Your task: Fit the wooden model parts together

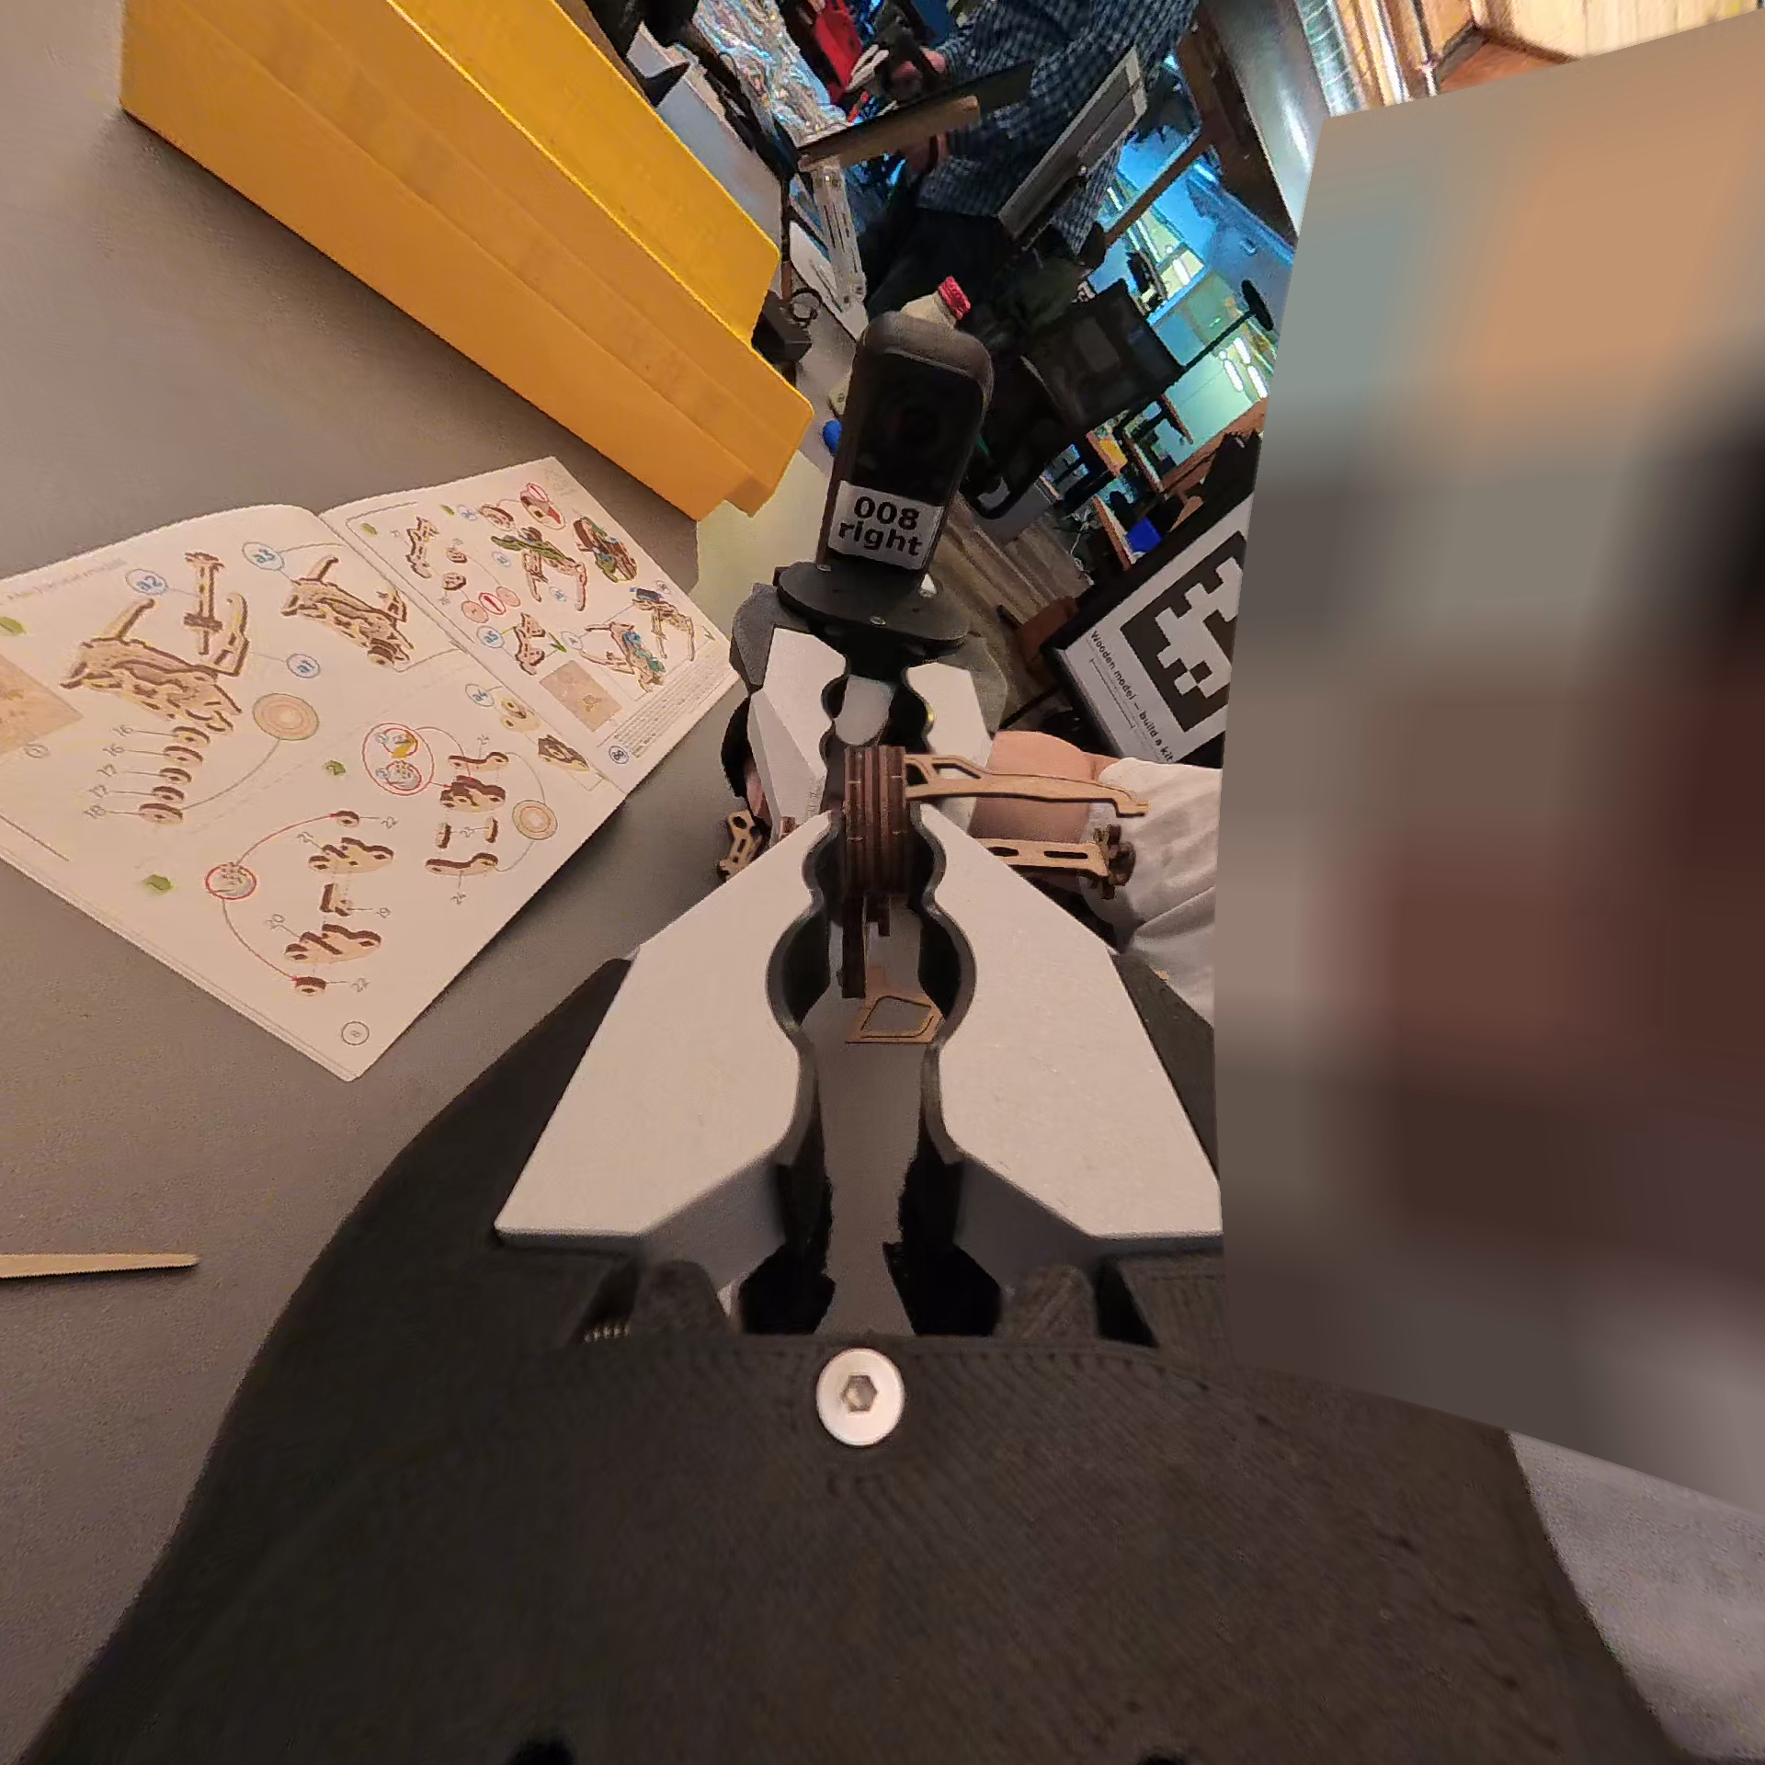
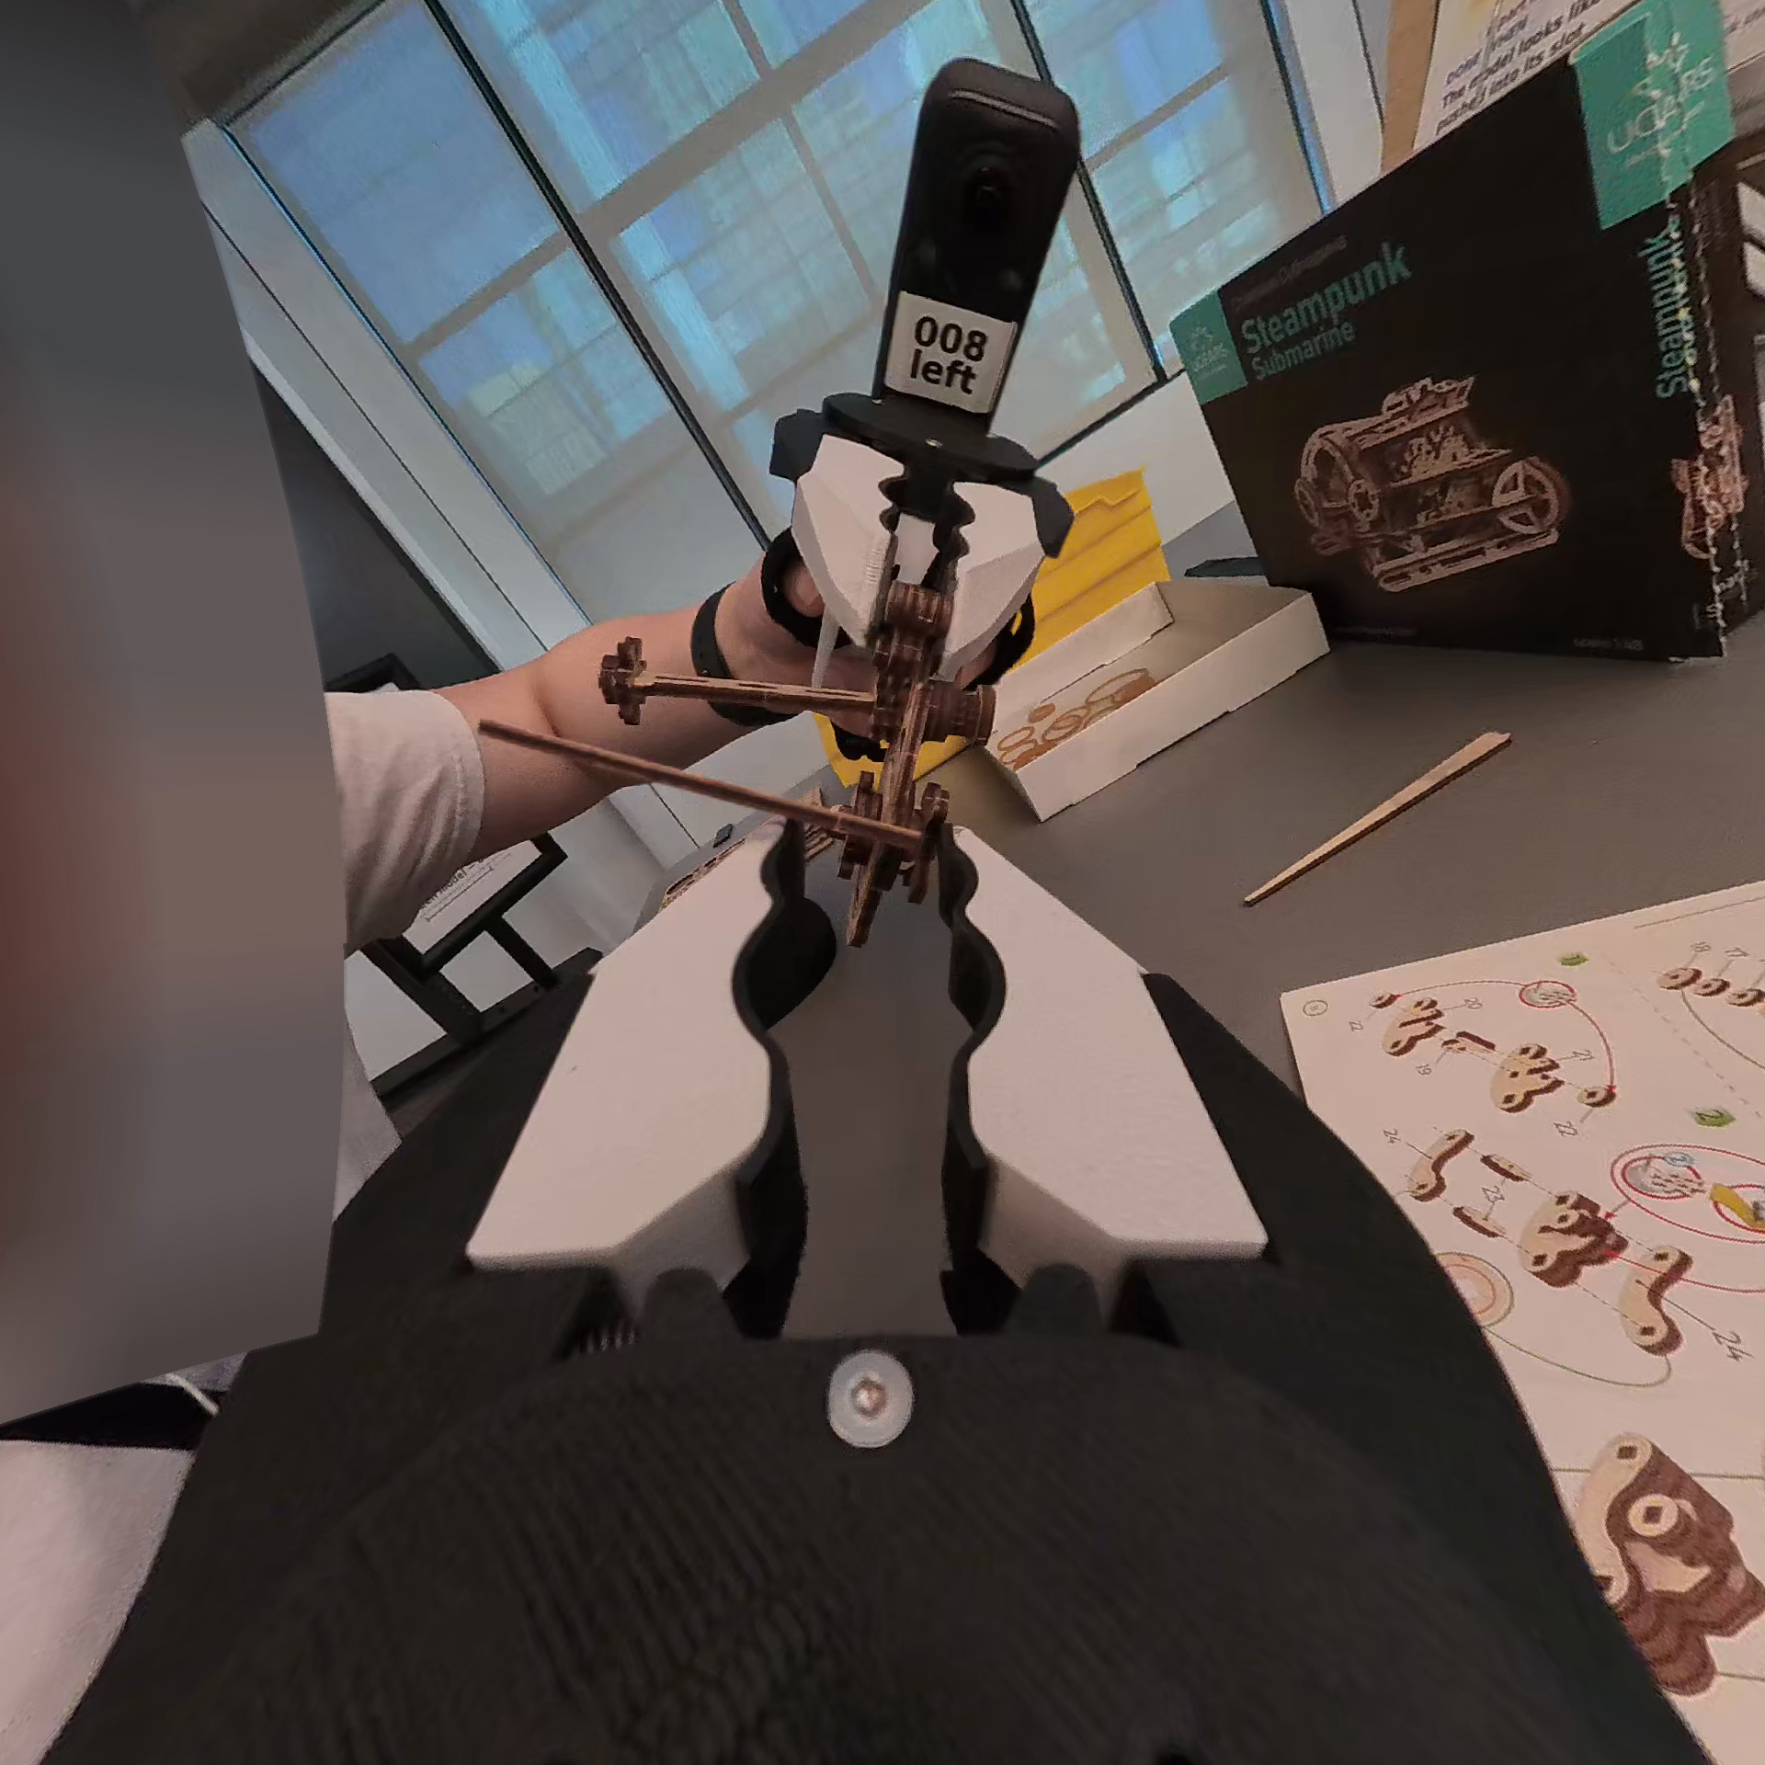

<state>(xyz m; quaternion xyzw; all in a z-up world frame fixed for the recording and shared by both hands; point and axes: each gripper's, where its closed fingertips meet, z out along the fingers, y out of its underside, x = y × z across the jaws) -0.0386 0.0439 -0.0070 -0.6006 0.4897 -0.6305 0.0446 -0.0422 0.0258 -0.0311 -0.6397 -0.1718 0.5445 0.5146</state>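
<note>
A wooden model assembly [image 1: 874,831] of stacked brown discs and flat plates is held in the air between both grippers, which face each other tip to tip. My left gripper [image 1: 877,833] is shut on its disc stack. Flat wooden arms [image 1: 1027,781] stick out to the right. In the right wrist view the assembly [image 2: 903,735] runs from my right gripper [image 2: 864,845], shut on its lower end, up to the left gripper [image 2: 917,597]. A geared axle [image 2: 735,690] and a thin rod [image 2: 669,781] stick out to the left. The right gripper also shows in the left wrist view [image 1: 871,731].
An open instruction booklet [image 1: 315,726] lies on the grey table [image 1: 143,334], also in the right wrist view [image 2: 1576,1146]. Yellow bins [image 1: 478,220] stand behind. A wooden stick [image 2: 1375,817], a white tray of part sheets [image 2: 1146,688] and a dark kit box [image 2: 1461,411] are near. A person's forearm [image 2: 573,688] is behind. Both grippers' tips are close together, under 4 cm apart.
</note>
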